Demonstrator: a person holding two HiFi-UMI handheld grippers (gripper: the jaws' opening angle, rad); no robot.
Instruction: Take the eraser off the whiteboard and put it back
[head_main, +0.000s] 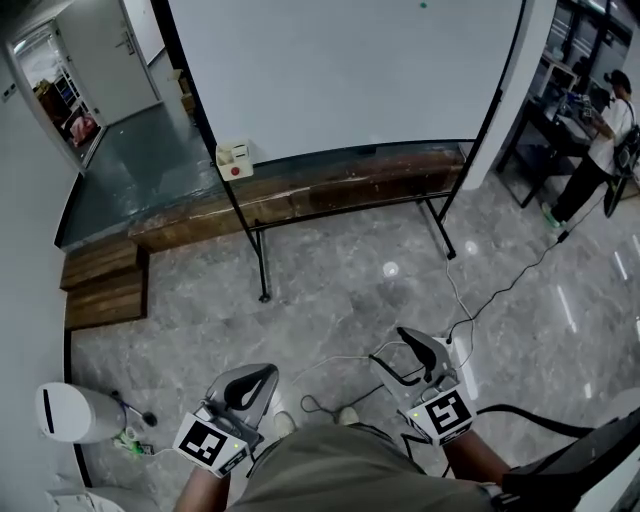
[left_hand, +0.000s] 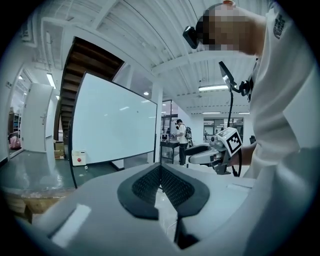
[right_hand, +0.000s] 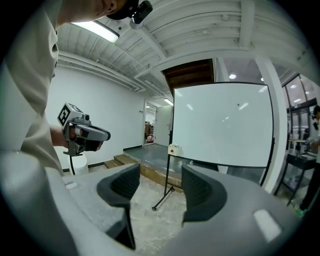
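Left claw (head_main: 250, 383): jaws together, pads meeting at the tips, nothing between them. Right claw (right_hand: 160, 187): jaws wide apart, only floor (head_main: 350, 290) showing through the gap. Both are held low in front of the person's body, side by side, pointing roughly level toward the whiteboard (head_main: 340, 70).

The eraser (head_main: 234, 160) looks to be the cream block with a red dot, sitting on the board's lower left corner at the frame. It's well ahead of both claws: about straight ahead of the left one, ahead and to the left of the right one. Neither claw touches it.

The board stands on a black leg frame, its feet between the claws and a wooden step (head_main: 300, 195). A white cylinder (head_main: 75, 412) sits on the floor just left of the left claw. A cable (head_main: 500, 290) runs across the floor ahead and right of the right claw. Far right, past the board, a second person (head_main: 600, 140) stands at a worktop.
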